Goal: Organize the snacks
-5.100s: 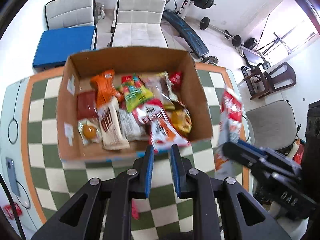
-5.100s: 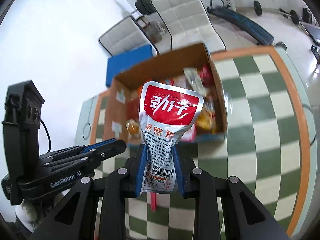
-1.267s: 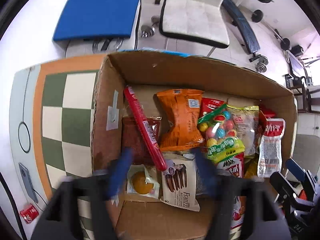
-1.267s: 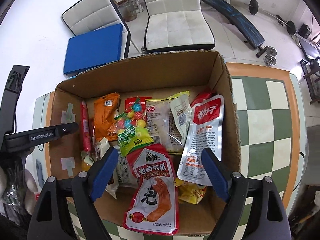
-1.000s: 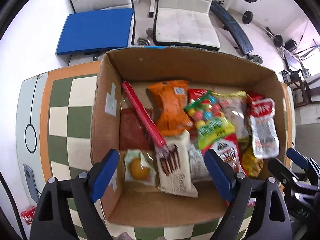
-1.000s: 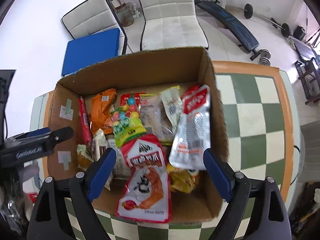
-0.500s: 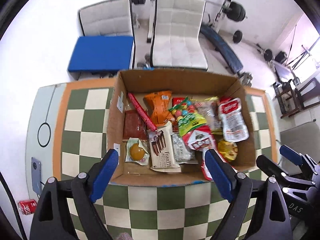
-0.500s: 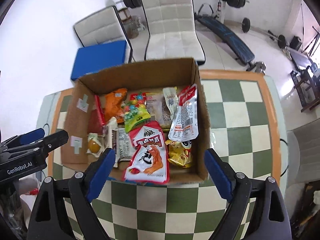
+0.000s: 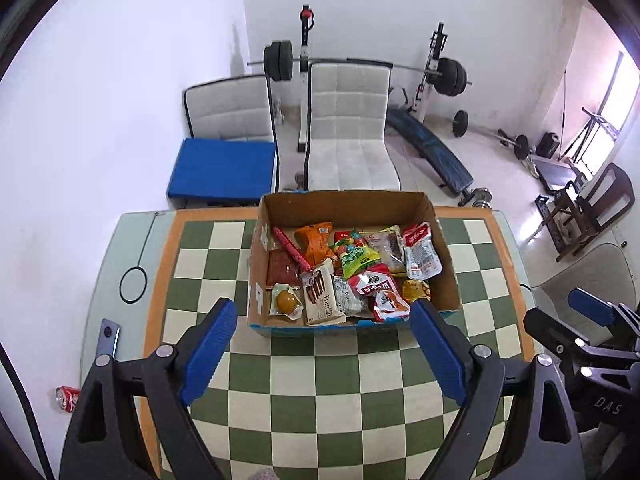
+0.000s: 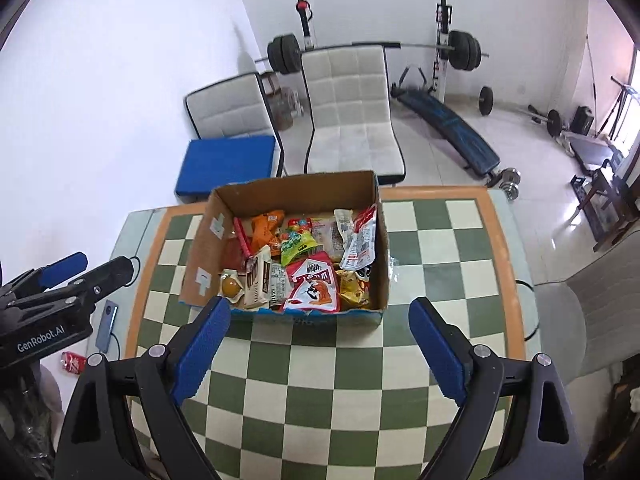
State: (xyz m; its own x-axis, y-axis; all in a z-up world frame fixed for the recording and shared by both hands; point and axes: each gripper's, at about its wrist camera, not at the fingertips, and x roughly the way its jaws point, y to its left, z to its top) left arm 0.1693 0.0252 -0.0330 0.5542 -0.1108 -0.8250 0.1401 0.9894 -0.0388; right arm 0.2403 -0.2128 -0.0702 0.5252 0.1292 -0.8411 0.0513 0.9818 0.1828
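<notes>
A cardboard box [image 9: 450, 264] [image 10: 200, 248] stands on the green checkered table [image 9: 340, 380] [image 10: 360, 380], filled with several snack packets. Among them are a red-and-white pouch [image 9: 420, 254] [image 10: 360, 240], an orange bag [image 9: 316, 240], a green candy bag [image 9: 356, 256] and a long red stick [image 9: 290, 250]. My left gripper [image 9: 322, 350] is open and empty, held high above the table in front of the box. My right gripper [image 10: 320, 344] is open and empty too, at a like height. Each gripper shows at the edge of the other's view.
Two white chairs [image 9: 348, 140] and a blue cushion [image 9: 224, 172] stand beyond the table. A weight bench and barbell [image 9: 428, 144] are behind. A phone [image 9: 107, 336] lies at the table's left edge; a red can [image 9: 66, 398] lies on the floor.
Both grippers have drawn back and up from the box, which now looks smaller. The red-and-white pouch the right gripper held five seconds ago lies in the box.
</notes>
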